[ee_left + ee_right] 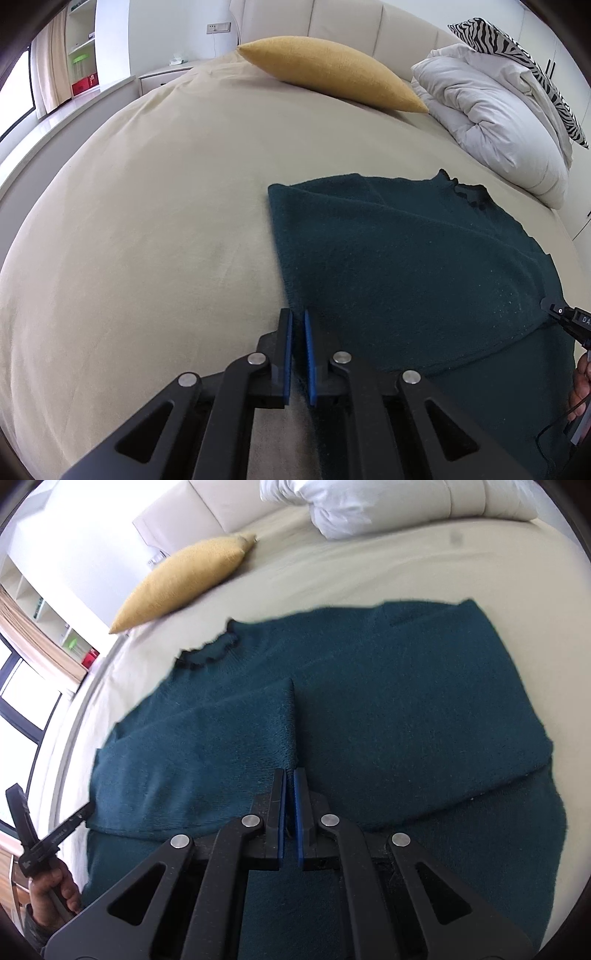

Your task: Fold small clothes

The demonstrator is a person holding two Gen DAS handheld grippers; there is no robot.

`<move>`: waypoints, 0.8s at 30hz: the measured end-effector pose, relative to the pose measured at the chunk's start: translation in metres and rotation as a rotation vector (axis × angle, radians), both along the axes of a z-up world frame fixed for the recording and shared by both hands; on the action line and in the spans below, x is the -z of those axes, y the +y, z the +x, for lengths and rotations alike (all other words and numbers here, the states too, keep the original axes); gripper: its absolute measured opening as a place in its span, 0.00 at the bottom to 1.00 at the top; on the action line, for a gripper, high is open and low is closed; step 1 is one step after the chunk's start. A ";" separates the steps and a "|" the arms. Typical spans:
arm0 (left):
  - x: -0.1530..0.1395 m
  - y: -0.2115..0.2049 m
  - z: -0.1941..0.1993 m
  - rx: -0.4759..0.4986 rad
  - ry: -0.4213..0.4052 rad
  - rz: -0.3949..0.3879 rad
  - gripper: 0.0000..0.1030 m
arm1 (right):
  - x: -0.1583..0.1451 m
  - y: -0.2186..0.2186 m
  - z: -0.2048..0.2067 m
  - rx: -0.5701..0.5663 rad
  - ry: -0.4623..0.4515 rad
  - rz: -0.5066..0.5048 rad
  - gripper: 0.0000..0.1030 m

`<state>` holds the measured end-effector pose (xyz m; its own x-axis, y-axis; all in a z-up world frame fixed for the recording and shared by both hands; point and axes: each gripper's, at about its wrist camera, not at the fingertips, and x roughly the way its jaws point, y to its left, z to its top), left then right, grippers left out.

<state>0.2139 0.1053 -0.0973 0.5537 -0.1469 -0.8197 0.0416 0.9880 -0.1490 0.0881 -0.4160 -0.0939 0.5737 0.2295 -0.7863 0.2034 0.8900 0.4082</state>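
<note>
A dark teal knitted sweater [406,266] lies flat on the beige bed sheet [147,221], collar [469,192] towards the headboard. My left gripper [297,314] is shut on the sweater's left edge near the hem, and fabric shows between its blue pads. In the right wrist view the sweater [406,701] has a sleeve folded across its body. My right gripper [290,771] is shut on the lower end of that folded part's edge. Each view shows the other gripper at its border: the right one [569,321] and the left one [55,834], held by a hand [51,890].
A yellow pillow [332,74] lies near the cream headboard [369,26]. A bunched white duvet [491,110] and a zebra-patterned cushion [517,55] sit at the back right. A bedside table [162,77], shelves and a window stand left of the bed.
</note>
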 end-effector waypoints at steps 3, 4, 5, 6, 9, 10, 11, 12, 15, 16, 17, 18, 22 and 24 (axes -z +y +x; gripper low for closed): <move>0.005 0.003 0.002 -0.002 0.006 -0.008 0.10 | 0.008 -0.004 0.005 -0.008 -0.002 0.018 0.02; 0.005 0.002 0.002 -0.001 0.006 -0.004 0.11 | 0.007 -0.004 0.006 -0.008 0.000 0.021 0.03; 0.005 0.001 0.002 0.000 0.004 0.002 0.11 | 0.006 -0.003 0.007 -0.016 0.005 0.020 0.04; 0.003 0.001 0.001 0.000 0.000 0.004 0.11 | 0.003 -0.004 0.006 -0.014 0.007 0.032 0.05; -0.008 0.008 -0.008 -0.032 -0.030 -0.022 0.20 | -0.009 -0.011 -0.004 0.036 0.000 0.043 0.07; -0.013 0.010 -0.013 -0.049 -0.043 -0.027 0.22 | -0.014 -0.013 -0.007 0.050 -0.014 0.029 0.07; -0.017 0.012 -0.017 -0.065 -0.060 -0.020 0.21 | -0.021 -0.013 -0.011 0.060 -0.034 0.010 0.07; -0.023 0.014 -0.021 -0.081 -0.080 -0.011 0.21 | -0.027 -0.012 -0.014 0.061 -0.051 -0.002 0.07; -0.035 0.009 -0.026 -0.080 -0.122 -0.008 0.21 | -0.039 0.002 -0.011 0.010 -0.084 -0.009 0.07; -0.037 0.002 -0.026 -0.059 -0.127 0.001 0.21 | -0.040 0.005 -0.010 -0.005 -0.088 -0.005 0.07; -0.037 -0.006 -0.025 -0.036 -0.127 0.015 0.21 | -0.039 0.011 -0.007 -0.024 -0.092 -0.001 0.07; -0.034 -0.013 -0.022 -0.017 -0.122 0.027 0.21 | -0.035 0.016 -0.003 -0.038 -0.089 0.002 0.07; 0.001 -0.027 -0.004 0.005 -0.027 0.106 0.25 | 0.000 0.016 0.011 -0.061 0.002 0.047 0.13; 0.004 -0.022 -0.005 -0.002 -0.042 0.100 0.34 | 0.004 0.004 0.006 -0.060 -0.041 0.109 0.12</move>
<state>0.2086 0.0834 -0.1010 0.5884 -0.0647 -0.8060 0.0440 0.9979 -0.0480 0.0945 -0.4117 -0.0975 0.5878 0.3471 -0.7308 0.1325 0.8498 0.5102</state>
